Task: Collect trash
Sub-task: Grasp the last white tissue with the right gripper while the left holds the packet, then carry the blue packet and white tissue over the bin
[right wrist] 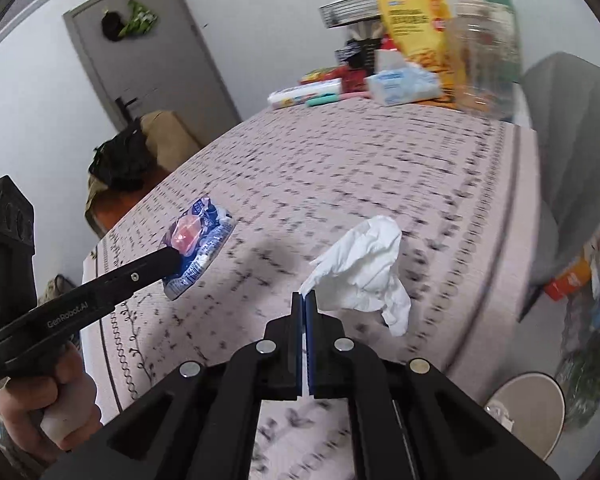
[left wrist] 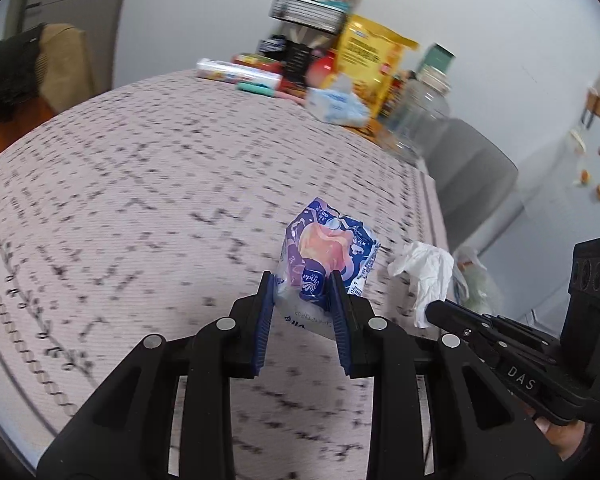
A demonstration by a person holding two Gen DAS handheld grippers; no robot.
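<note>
Both pieces of rubbish are off the table and in hand. The left gripper (left wrist: 302,280) has its blue-padded fingers (left wrist: 263,316) closed on an empty tissue packet (left wrist: 328,248), blue and pink with a crumpled clear end, held just above the patterned tablecloth (left wrist: 140,184). The right gripper (right wrist: 304,298) has its fingers pressed almost flat together, pinching one corner of a crumpled white tissue (right wrist: 364,268) that hangs loose and droops off to the right side. The two tools sit close beside each other near the table's edge, with the tissue just to the right of the packet. So the picking-up looks done — the carrying and dropping is what seems to be in hand now. Down on the floor, beyond the table's edge, a round white bin (right wrist: 528,412) shows in the right wrist view, with something pale already in it. The next move probably calls for swinging both tools out over that bin before letting go; the tissue is held by so little that a quick swing might shake it free. The boxes, bags and jar (right wrist: 484,40) at the far end of the table look like things to keep.
</note>
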